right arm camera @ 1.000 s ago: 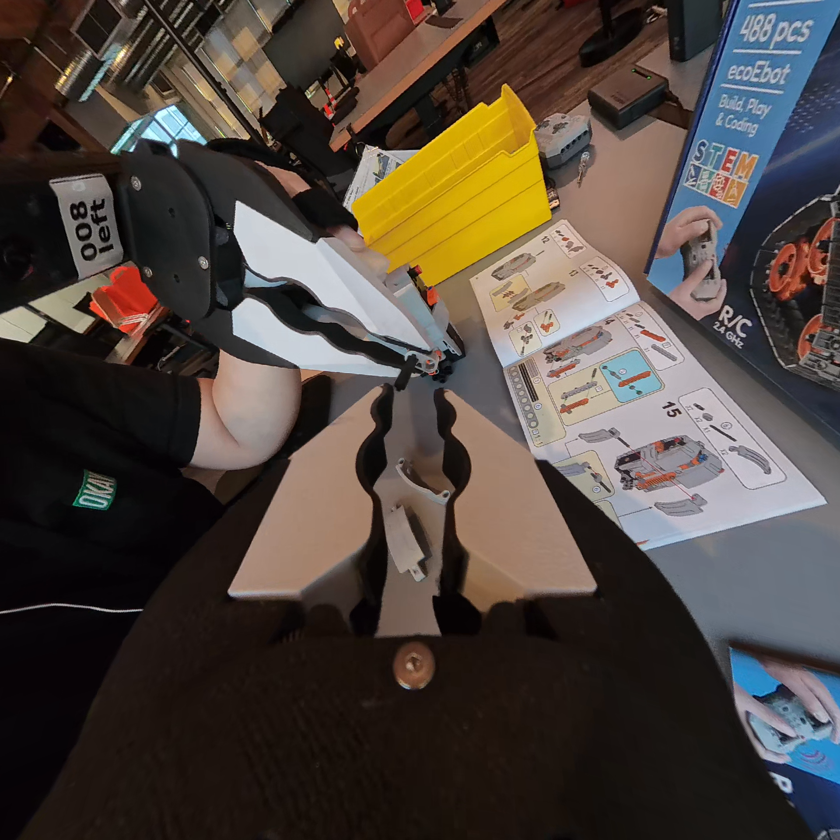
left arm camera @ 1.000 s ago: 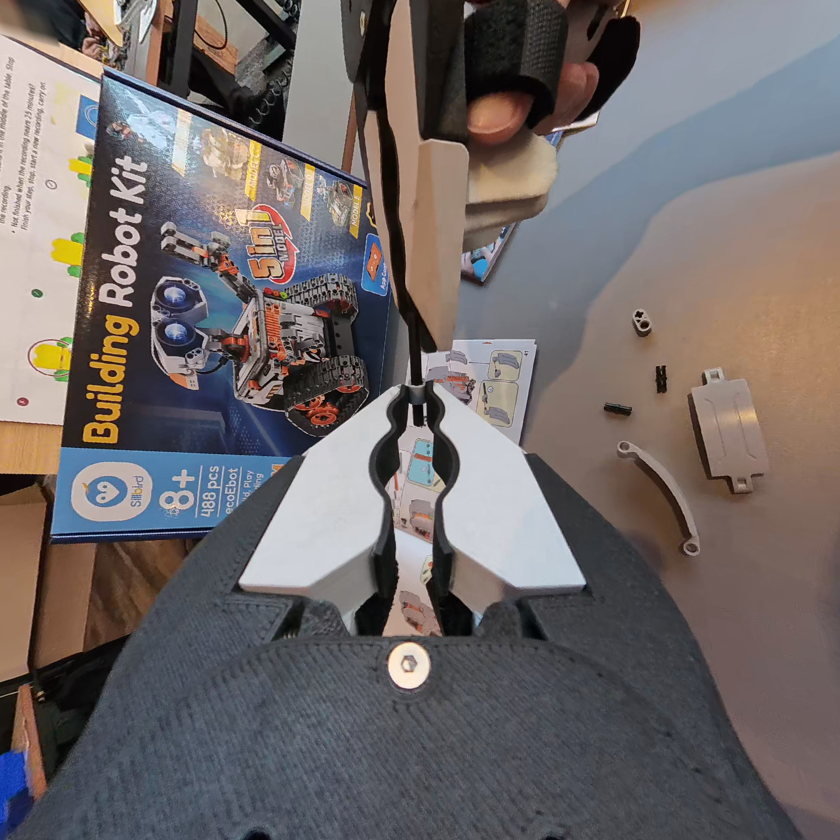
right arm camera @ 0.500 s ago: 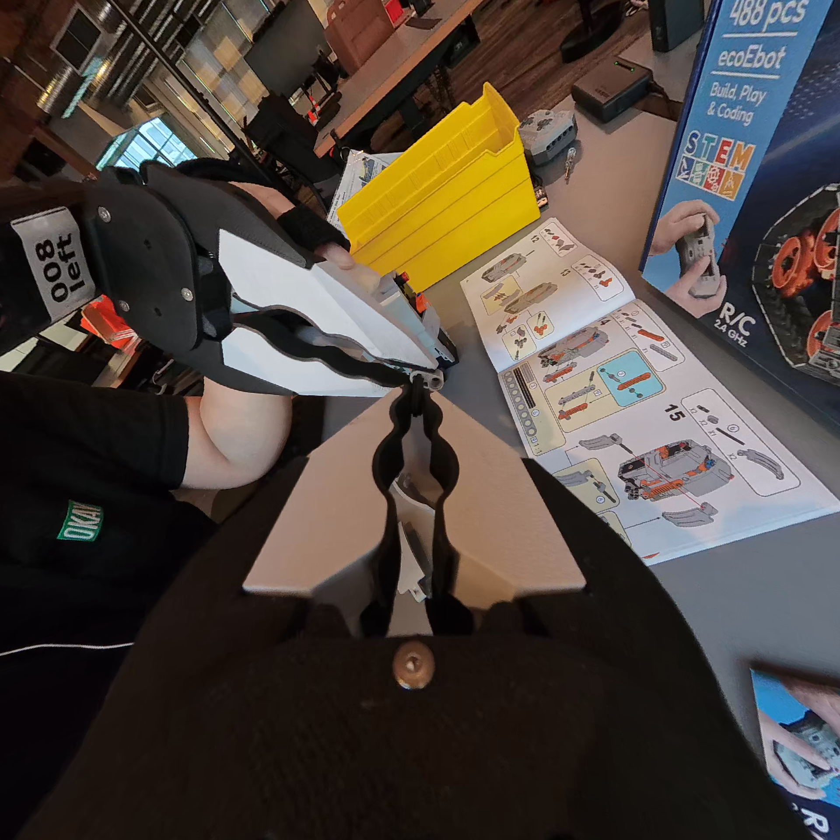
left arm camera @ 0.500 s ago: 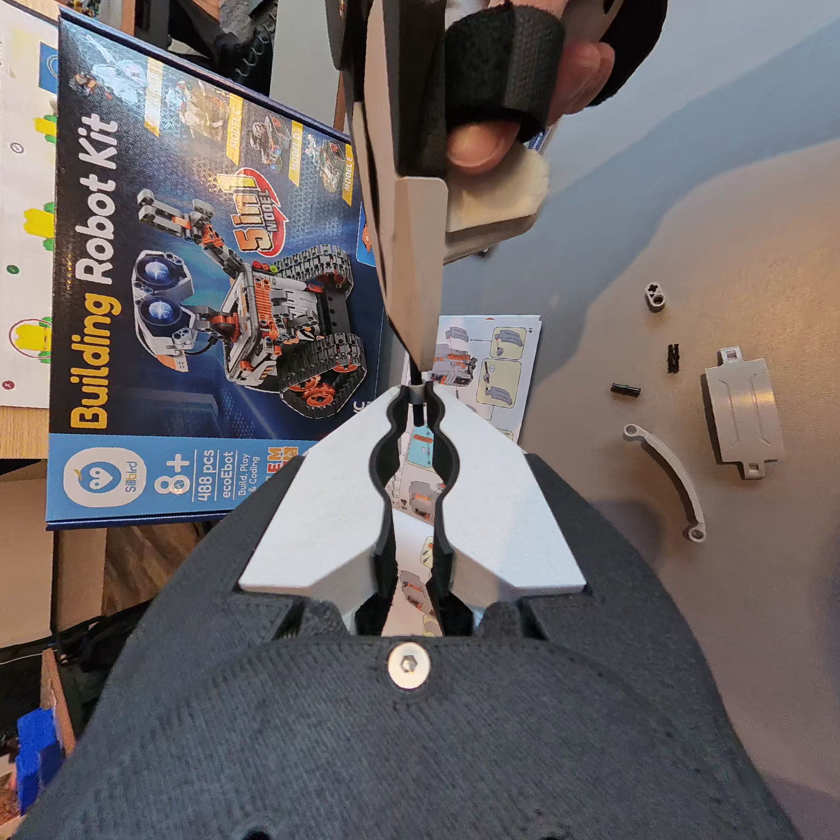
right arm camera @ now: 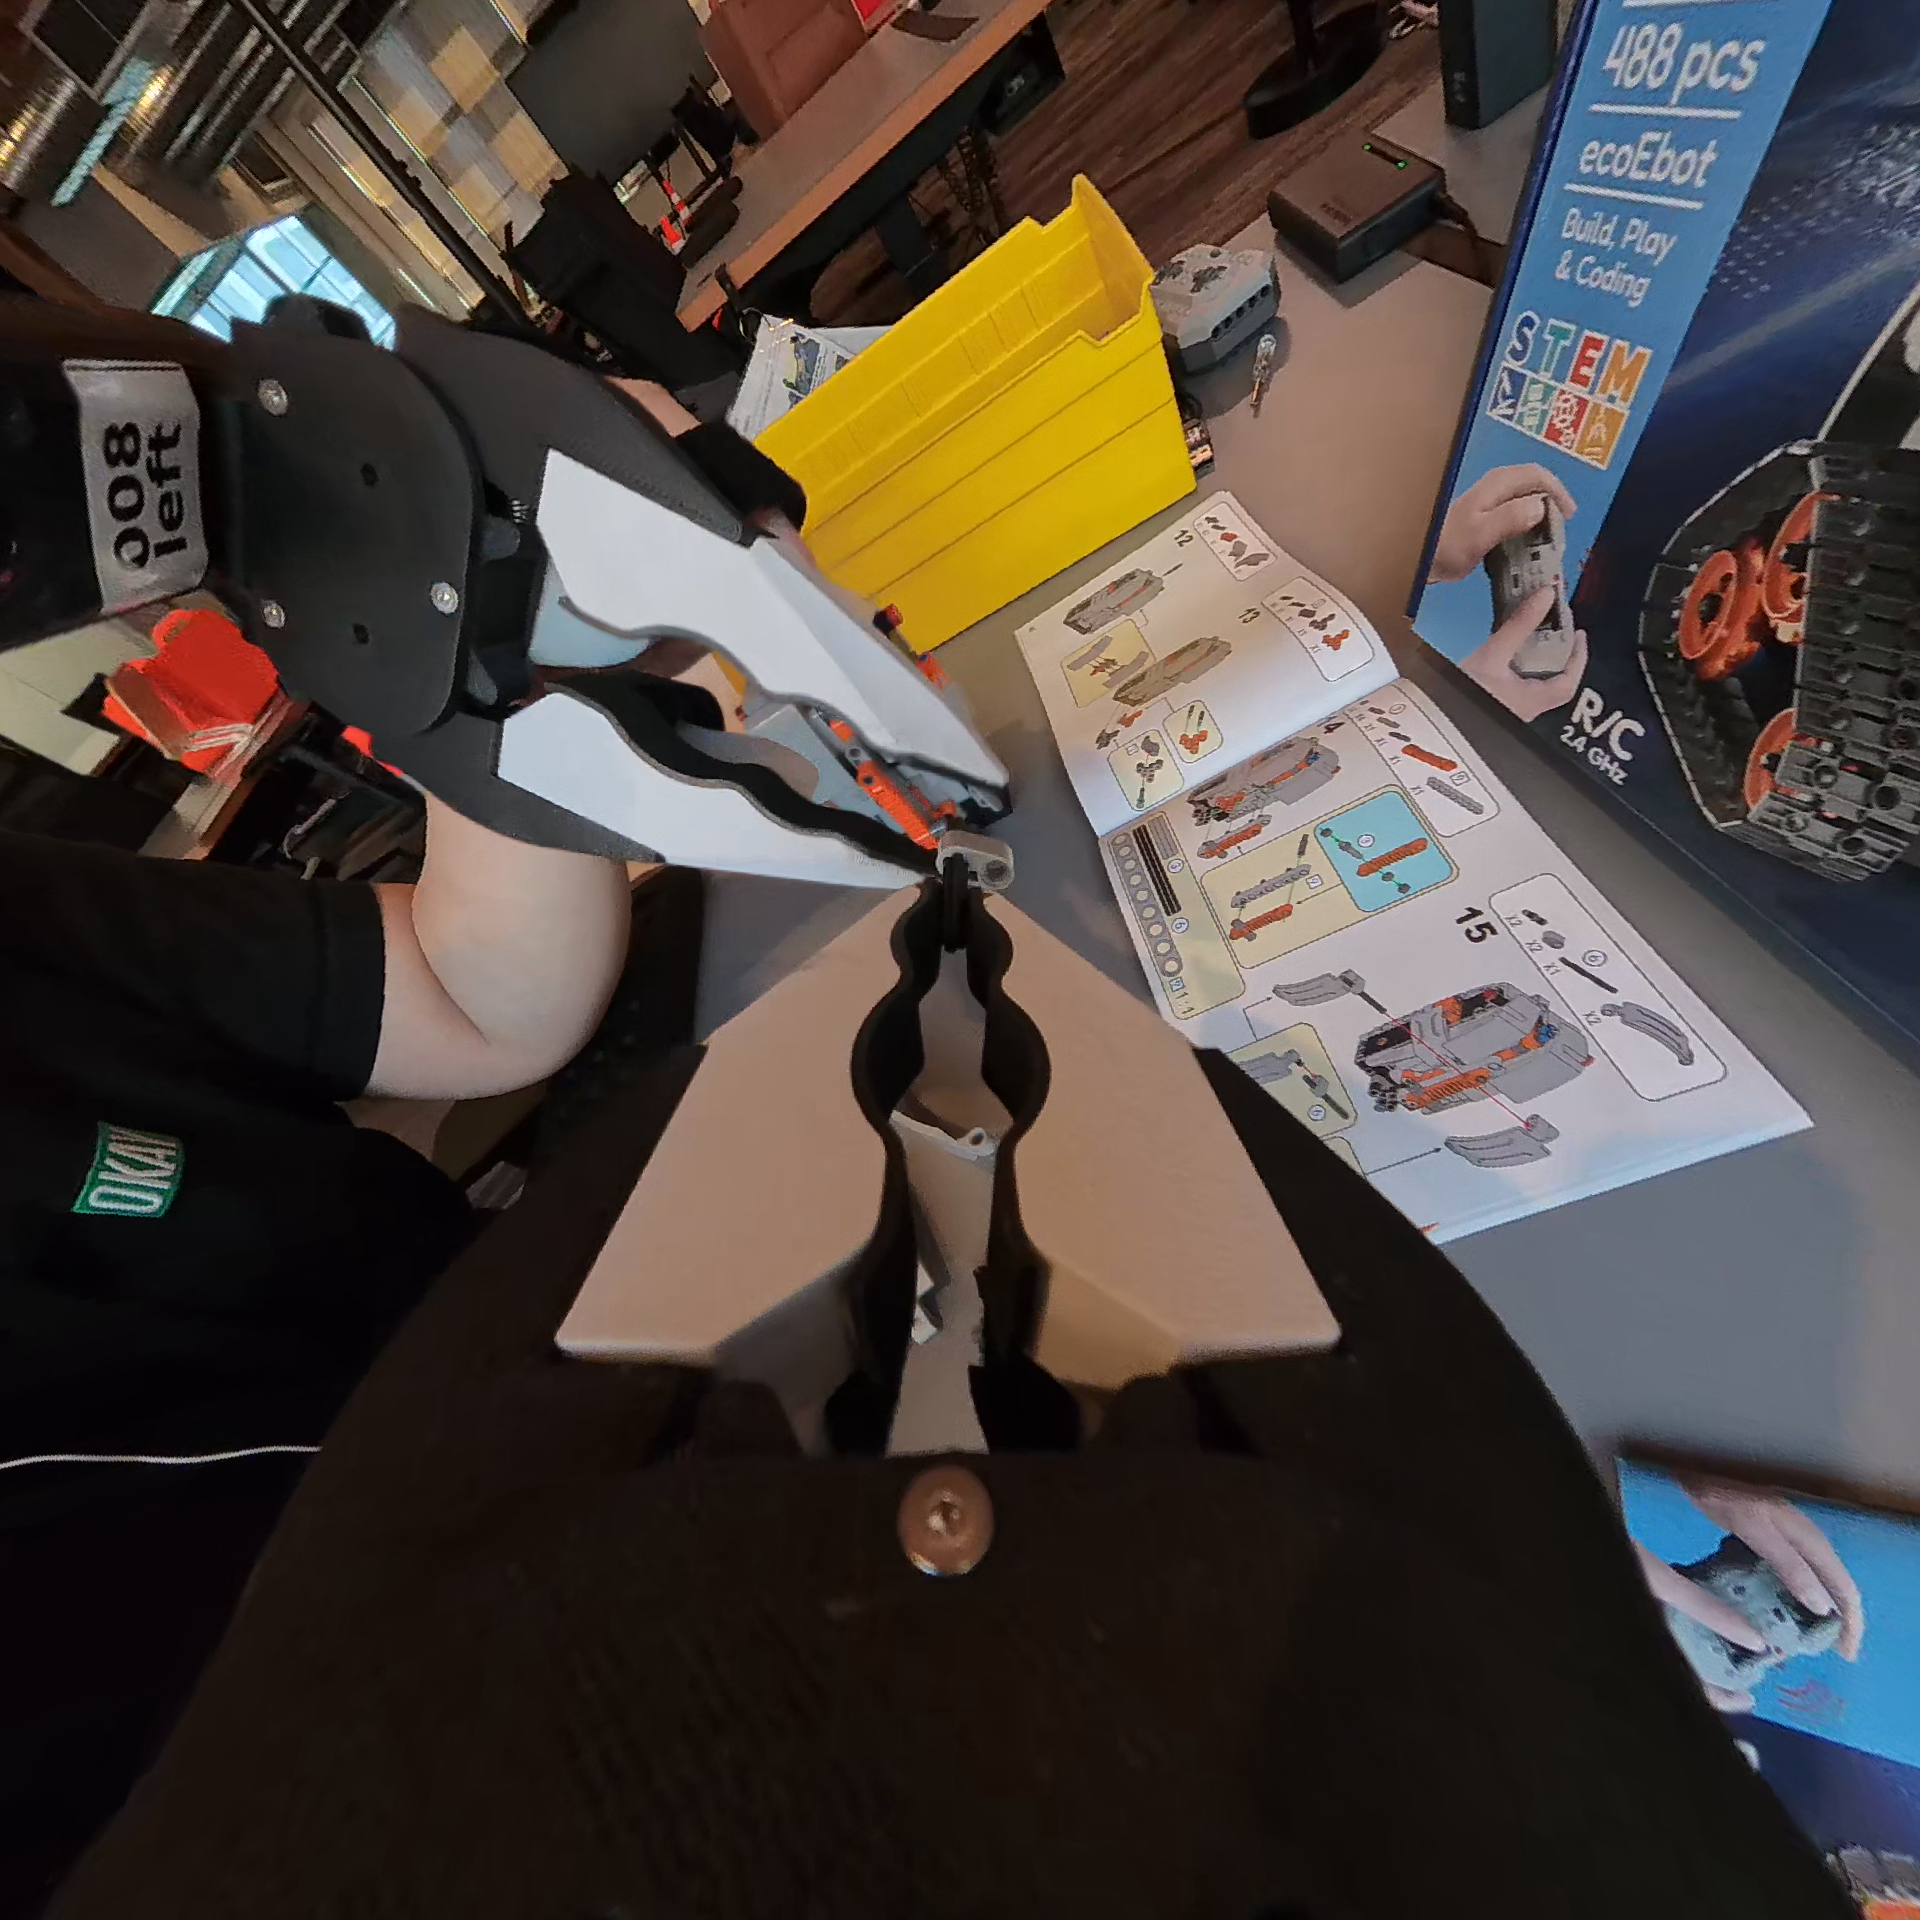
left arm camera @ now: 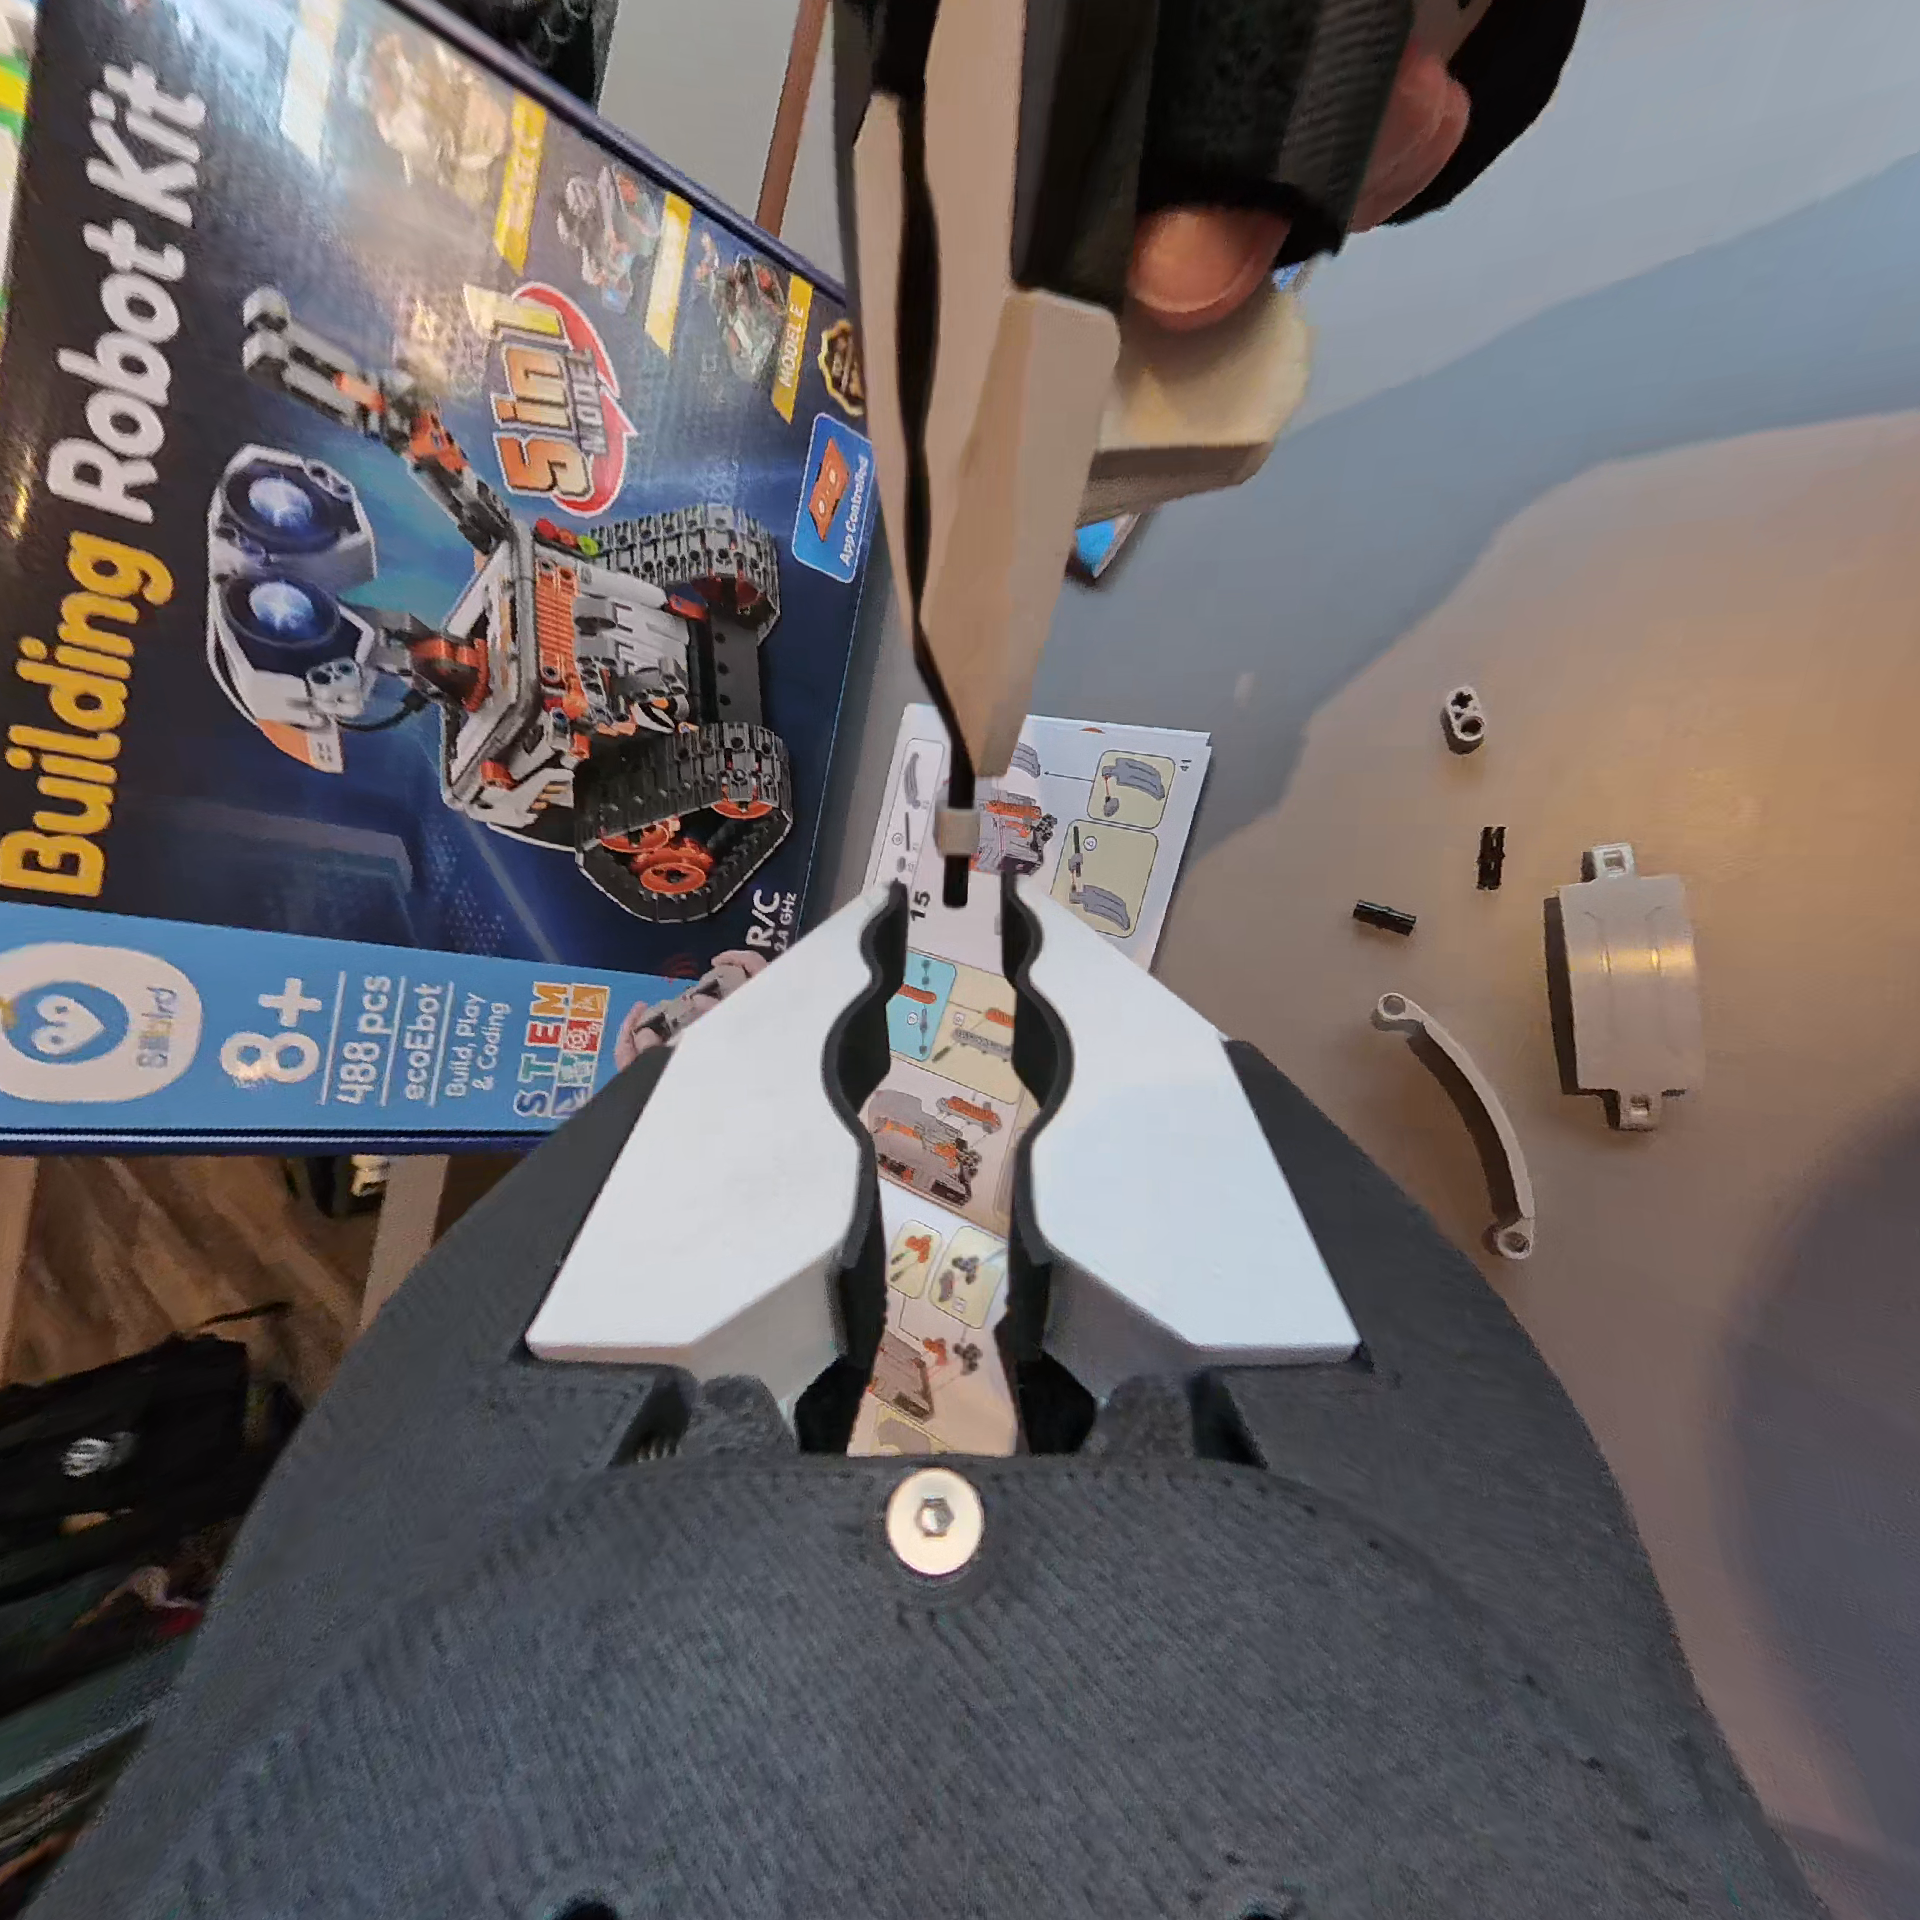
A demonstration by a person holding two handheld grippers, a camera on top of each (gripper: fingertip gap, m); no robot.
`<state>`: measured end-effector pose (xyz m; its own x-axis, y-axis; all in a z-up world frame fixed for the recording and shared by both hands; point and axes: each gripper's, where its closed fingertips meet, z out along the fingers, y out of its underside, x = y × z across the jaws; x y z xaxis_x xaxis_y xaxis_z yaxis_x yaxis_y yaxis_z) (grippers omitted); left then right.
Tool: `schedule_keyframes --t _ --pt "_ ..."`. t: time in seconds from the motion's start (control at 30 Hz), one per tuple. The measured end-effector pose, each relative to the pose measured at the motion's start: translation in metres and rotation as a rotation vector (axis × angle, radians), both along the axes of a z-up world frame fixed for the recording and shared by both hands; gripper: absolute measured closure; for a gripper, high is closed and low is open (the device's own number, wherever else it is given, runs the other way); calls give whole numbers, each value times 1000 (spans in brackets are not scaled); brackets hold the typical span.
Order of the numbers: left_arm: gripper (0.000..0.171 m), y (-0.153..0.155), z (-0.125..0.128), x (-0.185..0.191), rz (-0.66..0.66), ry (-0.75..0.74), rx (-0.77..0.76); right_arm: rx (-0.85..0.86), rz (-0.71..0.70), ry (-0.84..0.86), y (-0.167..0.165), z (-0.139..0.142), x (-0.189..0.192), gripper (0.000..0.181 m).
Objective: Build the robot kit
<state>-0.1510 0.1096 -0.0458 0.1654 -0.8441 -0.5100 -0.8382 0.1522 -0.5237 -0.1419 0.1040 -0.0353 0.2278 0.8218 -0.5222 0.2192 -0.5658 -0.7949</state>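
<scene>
Fingers of the right gripper (right arm camera: 954, 914) are pinched almost together at the tips, and they grip a thin black pin (right arm camera: 951, 904) with a small grey connector piece (right arm camera: 977, 860) on its end. Seen from the left wrist view, this same grey piece (left arm camera: 956, 826) hangs just past the left gripper (left arm camera: 948, 899), a little beyond its tips. The left gripper's fingers stand a small way apart, and nothing sits between them. From the right wrist view, the left gripper's tips come right up to the grey piece, but I cannot tell if they touch it.

An open instruction booklet (right arm camera: 1351, 883) lies flat on the grey table (right arm camera: 1683, 1278), under and to the right of the two grippers. A big blue kit box (left arm camera: 343, 582) stands on its edge just past the booklet, like a wall on that side. A yellow bin (right arm camera: 997, 447) sits farther back, beside the far end of the booklet.

In the left wrist view, loose parts lie on the table (left arm camera: 1621, 582) to the right, well apart from the grippers: a curved grey strip (left arm camera: 1460, 1117), a wide grey panel (left arm camera: 1626, 992), two small black pins (left arm camera: 1384, 914) and a tiny grey connector (left arm camera: 1463, 720). Bare table lies around these parts and on the near side. A person's arm (right arm camera: 499, 987) in a black sleeve is behind the left gripper.
</scene>
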Motion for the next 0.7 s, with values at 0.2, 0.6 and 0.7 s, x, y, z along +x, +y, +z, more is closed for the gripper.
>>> schedule_keyframes --t 0.2,0.6,0.7 --pt "160 4 5 -19 125 -31 -89 40 -50 -62 8 -5 17 180" --pt "150 -90 -62 -27 175 193 -887 88 -99 -66 15 2 38 180" --pt "147 -95 -80 -27 239 255 -976 94 -111 -62 17 4 43 180"
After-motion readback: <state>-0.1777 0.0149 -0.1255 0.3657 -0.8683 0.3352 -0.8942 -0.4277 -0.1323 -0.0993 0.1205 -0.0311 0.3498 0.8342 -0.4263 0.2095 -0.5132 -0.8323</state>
